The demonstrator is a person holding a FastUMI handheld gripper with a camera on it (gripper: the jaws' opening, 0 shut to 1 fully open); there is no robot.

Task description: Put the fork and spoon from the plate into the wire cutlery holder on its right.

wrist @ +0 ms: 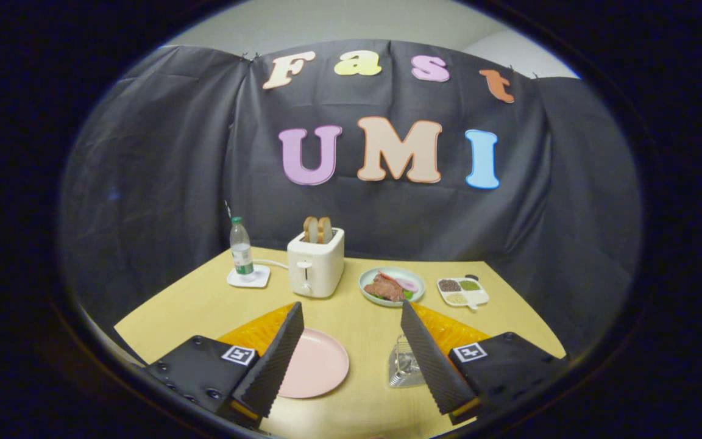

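Gripper wide open, empty

You face a yellow wooden table backed by black cloth draped from 9 to 3 o'clock; a pale wall shows at 12 o'clock.

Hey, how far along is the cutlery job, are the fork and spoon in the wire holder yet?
It looks nearly or fully done. The pink plate shows bare, with no cutlery on its visible part. The wire cutlery holder to its right has something metallic inside, but the right finger partly hides it, so I cannot confirm both pieces. The hand-held gripper is open above the table, holding nothing. Nothing else visibly remains.
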